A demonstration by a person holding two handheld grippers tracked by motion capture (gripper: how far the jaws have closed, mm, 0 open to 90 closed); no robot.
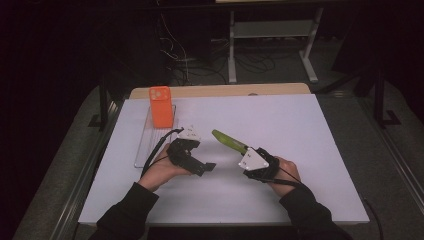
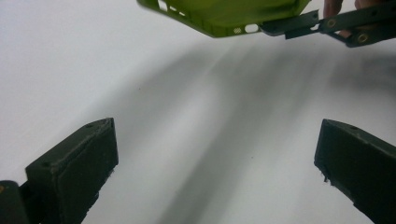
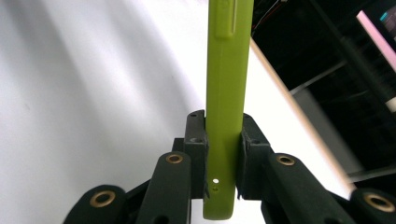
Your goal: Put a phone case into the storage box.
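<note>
A lab: white table [image 1: 300, 125]; tangled cables [image 1: 190, 60]; metal rack [image 1: 272, 30].

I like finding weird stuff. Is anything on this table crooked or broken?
Nothing looks broken or spilled. The right gripper pinches a green phone case by one end, edge-on, lifted above the white table. The left gripper is open, holding nothing. An orange phone case stands upright on a clear tray.

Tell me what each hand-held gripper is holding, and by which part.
The right hand-held gripper clamps the green phone case at its bottom end, near the port holes. The left hand-held gripper stands open, holding nothing.
</note>
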